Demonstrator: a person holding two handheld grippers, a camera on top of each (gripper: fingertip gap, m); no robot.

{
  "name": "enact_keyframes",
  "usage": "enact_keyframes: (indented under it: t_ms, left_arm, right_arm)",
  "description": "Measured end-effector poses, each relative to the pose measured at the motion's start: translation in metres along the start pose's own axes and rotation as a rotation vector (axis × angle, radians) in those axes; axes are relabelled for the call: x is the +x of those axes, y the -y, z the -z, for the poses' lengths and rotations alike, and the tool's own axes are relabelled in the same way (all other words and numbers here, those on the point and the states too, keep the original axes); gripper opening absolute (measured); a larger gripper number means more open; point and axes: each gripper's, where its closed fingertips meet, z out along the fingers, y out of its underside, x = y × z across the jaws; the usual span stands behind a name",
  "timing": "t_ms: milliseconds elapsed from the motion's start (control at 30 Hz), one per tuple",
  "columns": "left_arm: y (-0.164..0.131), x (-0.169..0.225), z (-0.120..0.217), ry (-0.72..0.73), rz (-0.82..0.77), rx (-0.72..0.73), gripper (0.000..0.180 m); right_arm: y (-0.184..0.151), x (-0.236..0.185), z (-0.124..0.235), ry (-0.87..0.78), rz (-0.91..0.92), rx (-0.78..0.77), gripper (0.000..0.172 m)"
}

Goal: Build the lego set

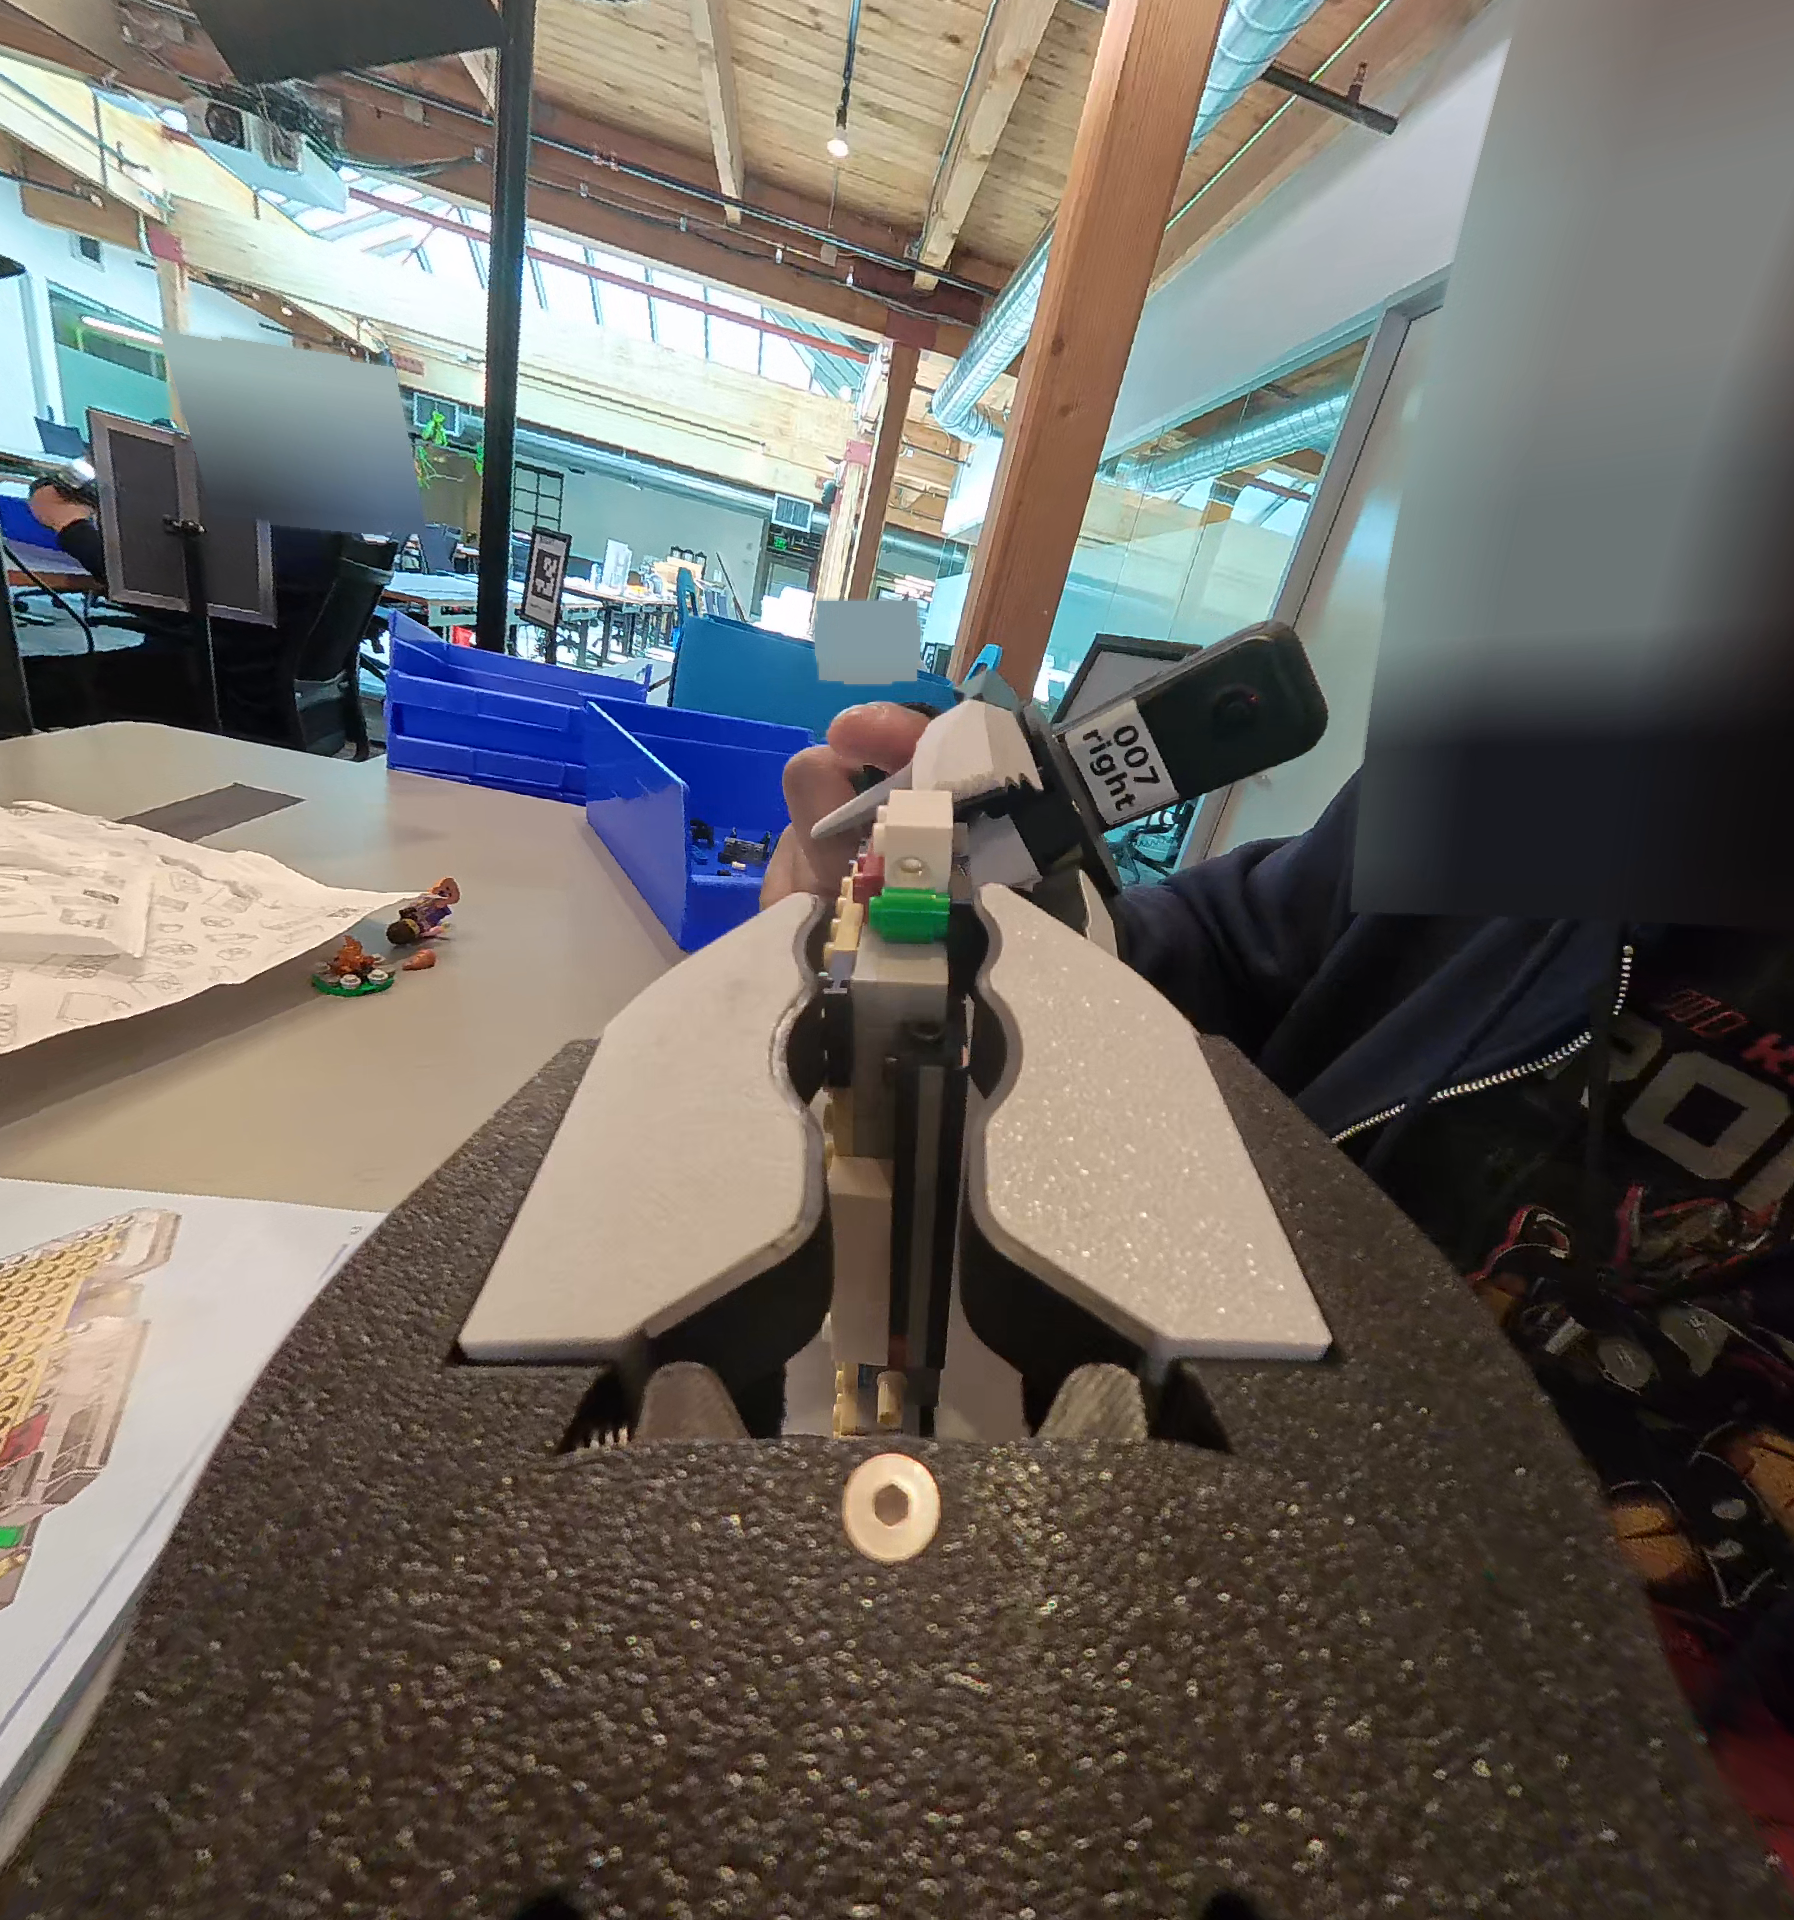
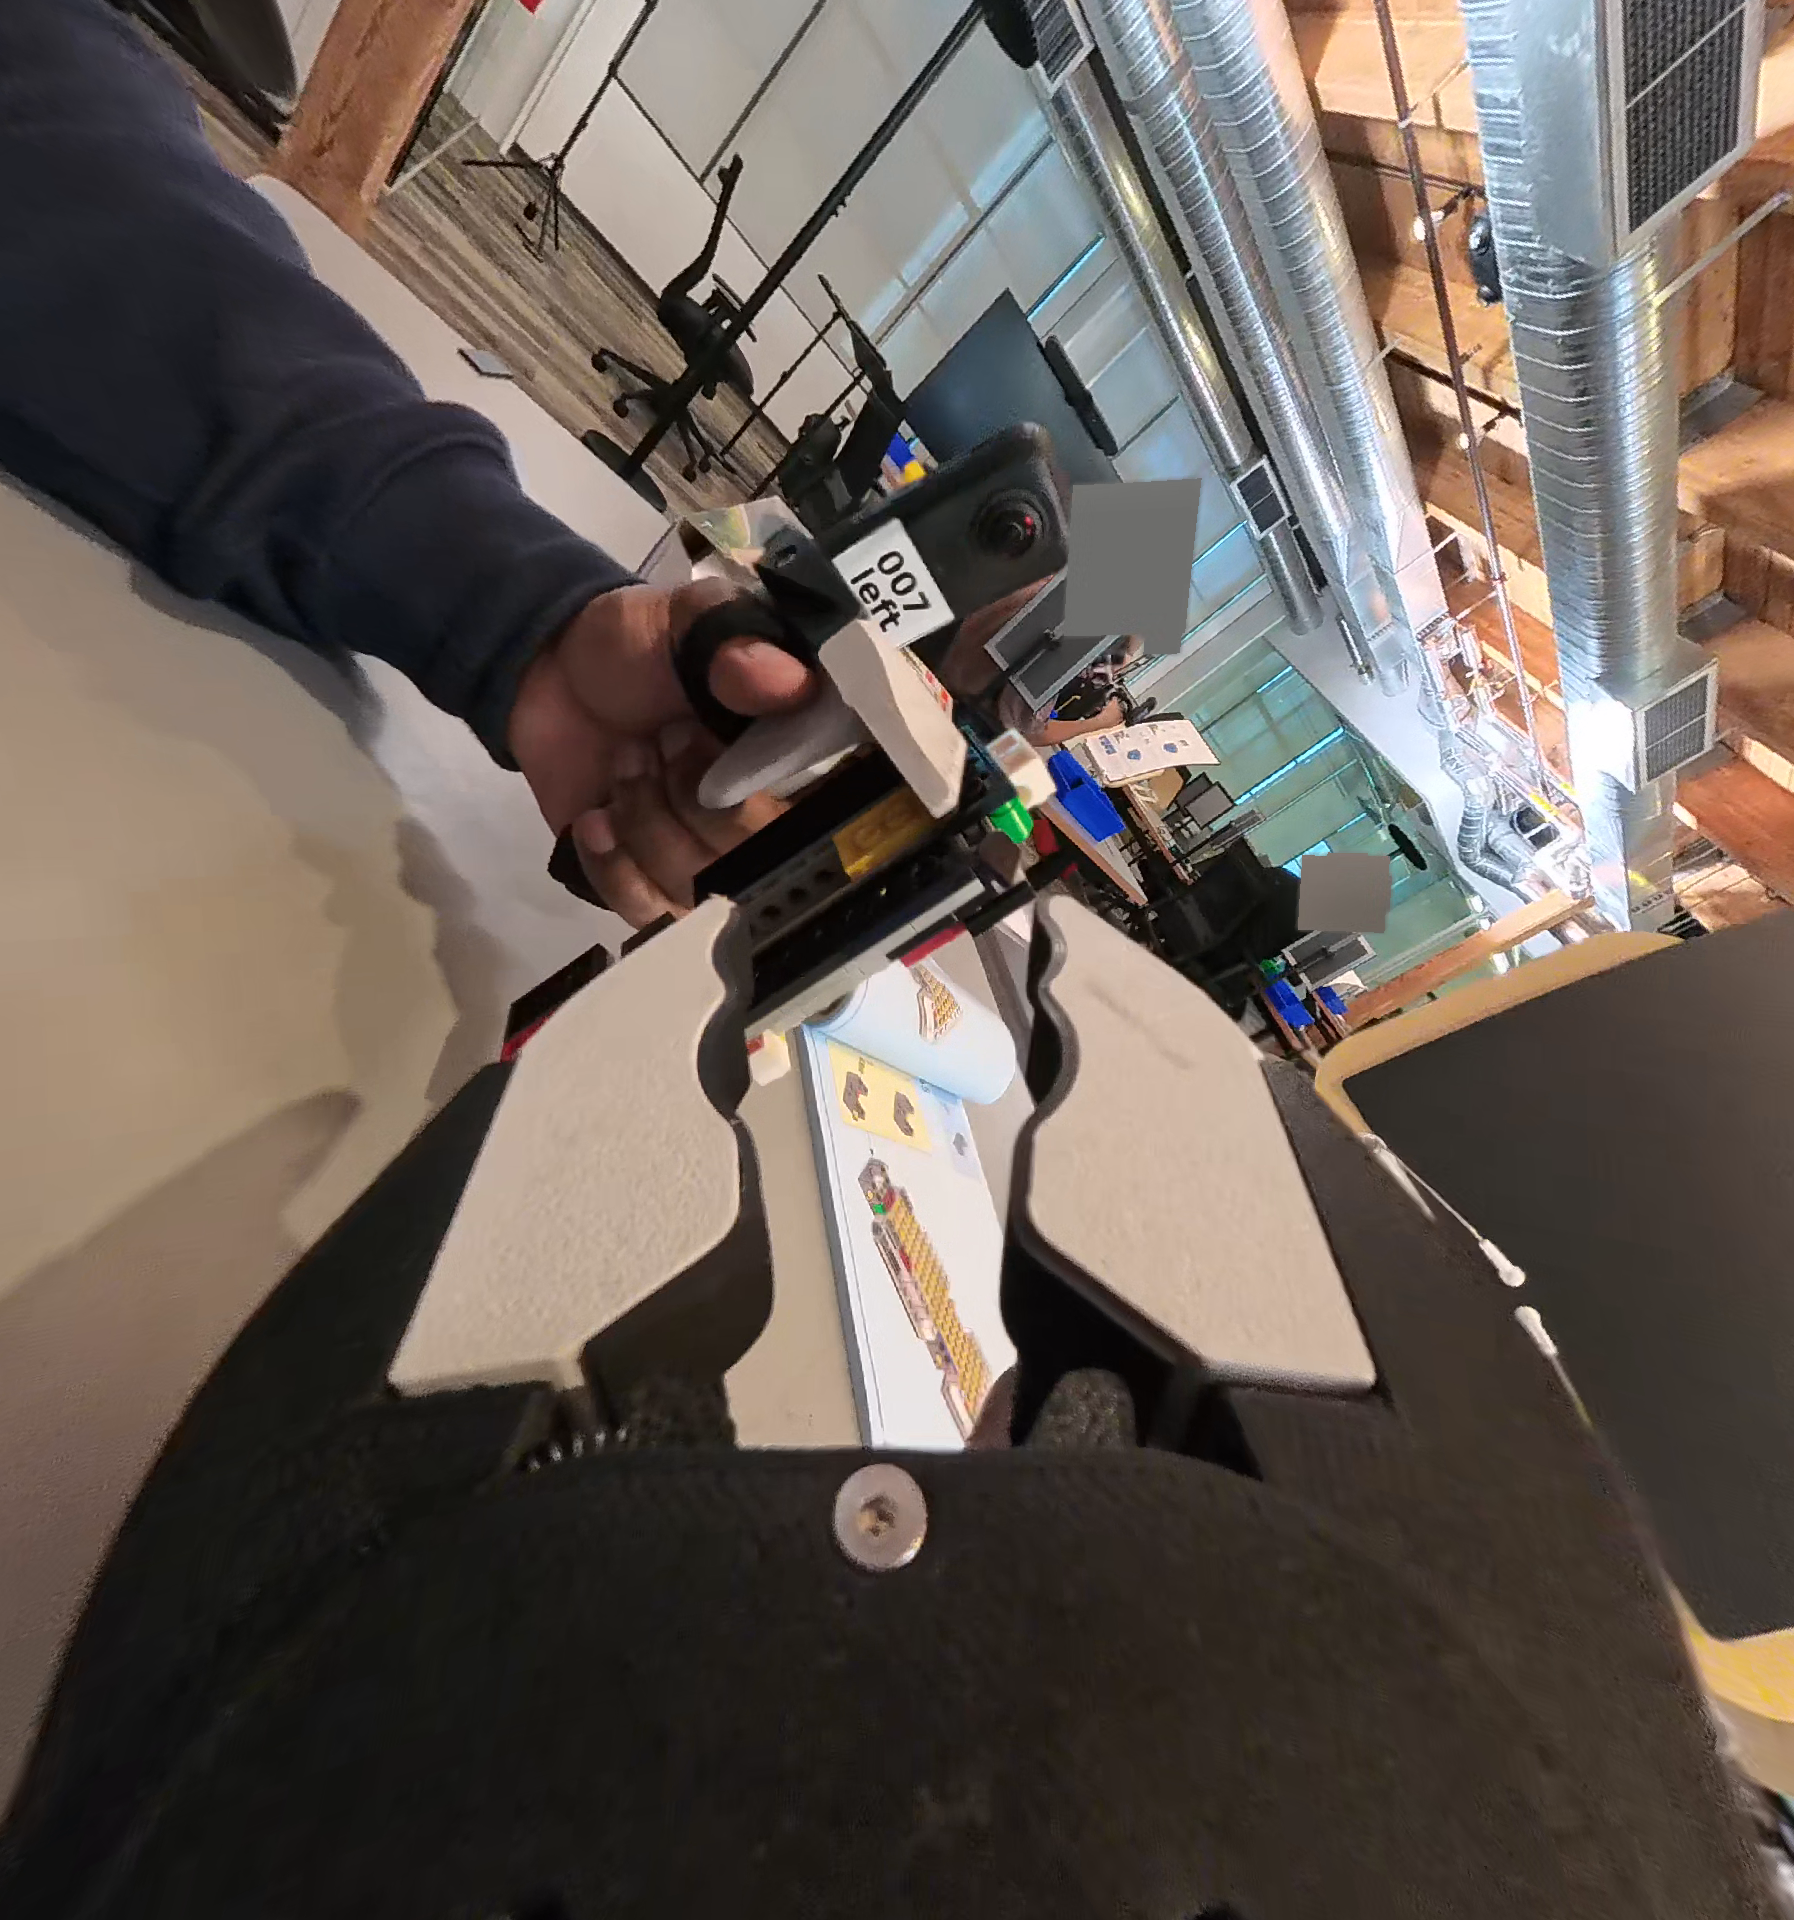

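My left gripper (image 1: 898,935) is shut on a brick model (image 1: 888,1039) of grey, tan and black parts, held on edge above the table. A white brick (image 1: 919,821) and a green piece (image 1: 908,914) sit at the model's far end. My right gripper (image 2: 888,925) is open. The model's end (image 2: 851,894) lies between its fingertips, close to the left one, and is not pressed. In the left wrist view the right gripper's fingers (image 1: 966,743) stand spread on either side of the white brick. In the right wrist view, one left finger (image 2: 893,717) lies on the model.
A grey table (image 1: 405,1039) carries an open instruction booklet (image 1: 41,1403), a printed paper sheet (image 1: 62,914), a small figure (image 1: 425,914) and a green disc with a brown piece (image 1: 353,971). Blue bins (image 1: 664,821) with small parts stand behind. A person in a dark jacket sits at right. Both grippers' tips are close together, under 4 cm apart.
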Motion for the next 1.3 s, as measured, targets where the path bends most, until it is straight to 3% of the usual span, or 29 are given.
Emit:
enact_keyframes:
  t_ms: [400,767,1300]
  left_arm:
    - [0.001,0.0,0.002,-0.015,0.037,0.02,0.023]
    - [-0.002,0.01,0.002,-0.132,0.122,0.032,0.023]
    - [-0.015,0.008,-0.006,-0.107,0.144,-0.05,0.023]
  right_arm:
    - [-0.008,-0.011,-0.002,0.024,0.142,-0.057,0.064]
    - [-0.012,-0.022,-0.002,0.073,0.226,-0.092,0.073]
    - [-0.017,-0.029,-0.003,0.095,0.287,-0.136,0.081]
